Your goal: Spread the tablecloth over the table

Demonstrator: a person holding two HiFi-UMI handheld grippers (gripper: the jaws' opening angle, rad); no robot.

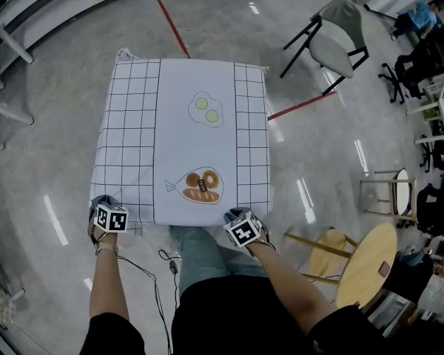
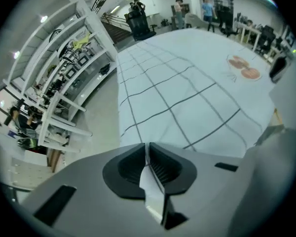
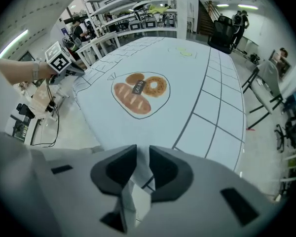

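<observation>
A pale blue tablecloth (image 1: 196,135) with black grid bands and printed food drawings lies spread flat over a square table. My left gripper (image 1: 103,214) pinches its near left edge, the cloth (image 2: 187,102) running up from between the dark pads (image 2: 130,169). My right gripper (image 1: 240,224) is shut on the near right edge, a fold of cloth (image 3: 138,191) caught between its pads (image 3: 163,174). The bread drawing (image 3: 138,95) lies just ahead of it. My left gripper (image 3: 69,69) also shows at the far left of the right gripper view.
A grey chair (image 1: 333,43) stands past the table's far right corner. A round wooden stool (image 1: 366,261) and a wooden chair (image 1: 322,254) sit at my right. White shelving (image 2: 64,83) lines the left side. A red floor line (image 1: 170,24) runs behind the table.
</observation>
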